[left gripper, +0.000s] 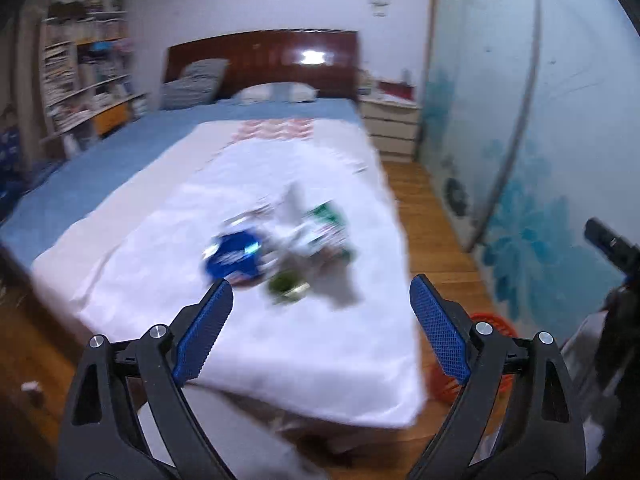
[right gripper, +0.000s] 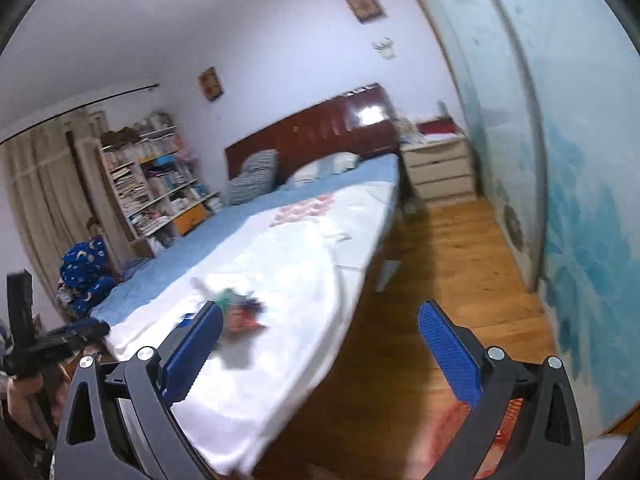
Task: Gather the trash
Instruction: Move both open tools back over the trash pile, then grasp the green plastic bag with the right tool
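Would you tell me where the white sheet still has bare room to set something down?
The white sheet is bare between the trash pile and its near edge, and again beyond the pile toward the pink-patterned patch. The middle, around the pile, is crowded.

A bed (left gripper: 100,168) with a blue sheet carries a white cloth (left gripper: 280,340) spread over its near part. On the cloth, near the bed's foot, lies a blurred heap of trash (left gripper: 280,252): a blue wrapper (left gripper: 234,256), green packaging (left gripper: 328,224).

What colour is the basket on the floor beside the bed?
Orange-red; the round plastic basket shows best in the left wrist view, partly behind the gripper finger.
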`<state>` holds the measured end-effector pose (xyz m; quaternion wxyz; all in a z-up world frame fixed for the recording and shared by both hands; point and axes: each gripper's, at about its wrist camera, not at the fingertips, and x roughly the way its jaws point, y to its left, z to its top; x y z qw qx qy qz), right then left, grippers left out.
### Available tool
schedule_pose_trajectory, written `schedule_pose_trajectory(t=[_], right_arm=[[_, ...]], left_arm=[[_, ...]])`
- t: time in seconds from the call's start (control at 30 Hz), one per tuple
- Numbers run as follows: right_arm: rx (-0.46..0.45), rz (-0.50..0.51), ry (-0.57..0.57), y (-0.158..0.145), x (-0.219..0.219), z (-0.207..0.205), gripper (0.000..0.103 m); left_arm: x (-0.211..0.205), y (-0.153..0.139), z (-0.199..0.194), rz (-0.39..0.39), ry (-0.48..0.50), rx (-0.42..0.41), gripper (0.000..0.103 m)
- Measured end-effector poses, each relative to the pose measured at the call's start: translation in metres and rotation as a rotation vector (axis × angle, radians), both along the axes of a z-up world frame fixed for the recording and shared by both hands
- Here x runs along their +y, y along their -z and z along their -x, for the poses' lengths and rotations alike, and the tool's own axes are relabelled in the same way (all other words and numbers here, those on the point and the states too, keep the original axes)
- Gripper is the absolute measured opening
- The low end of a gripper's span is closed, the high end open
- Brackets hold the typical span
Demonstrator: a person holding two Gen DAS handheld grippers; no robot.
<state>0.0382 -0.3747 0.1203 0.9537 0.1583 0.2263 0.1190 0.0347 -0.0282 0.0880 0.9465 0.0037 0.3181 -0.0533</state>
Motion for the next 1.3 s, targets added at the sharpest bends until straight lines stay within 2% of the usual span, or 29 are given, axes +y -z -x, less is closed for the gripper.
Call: schedule_pose_trajectory(t=[0.07,0.13,0.3,0.57,0.77,0.9,1.03,1.1,1.13,1.23,1.3], right_arm=[[0.047,0.069,0.026,0.006,0.033,-0.001,0.097],[0.078,0.123,-0.002,0.017,0.059,0.0,0.097],[0.178,0.061,-0.079,0.043,0.083,-0.002,0.096],[0.221,0.045,-0.125,0.064,0.087,-0.006,0.096],[0.233,0.057,-0.18,0.071,0.104,-0.019,0.096],[0.227,0.074,-0.246,0.063,0.131,-0.051,0.096],[0.223,0.117,-0.315,0.048,0.173,-0.11,0.096],[0.255,0.127,-0.335,0.051,0.192,-0.14,0.096],[0.302,0.118,-0.35,0.058,0.204,-0.167,0.096],[0.384,0.103,-0.345,0.076,0.224,-0.214,0.096],[0.434,0.075,-0.346,0.091,0.236,-0.239,0.091]], left_arm=[[0.017,0.014,0.008,0.018,-0.032,0.018,0.089],[0.023,0.032,0.014,0.035,-0.058,0.058,0.089],[0.028,0.054,0.02,0.062,-0.059,0.096,0.089],[0.034,0.062,0.032,0.074,-0.063,0.093,0.089],[0.04,0.068,0.03,0.124,-0.081,0.105,0.089],[0.04,0.068,0.029,0.156,-0.081,0.099,0.089],[0.038,0.069,0.027,0.187,-0.072,0.102,0.089],[0.038,0.068,0.027,0.204,-0.069,0.1,0.089],[0.038,0.068,0.026,0.213,-0.065,0.097,0.089],[0.037,0.068,0.025,0.226,-0.061,0.093,0.089],[0.038,0.069,0.024,0.242,-0.061,0.101,0.089]])
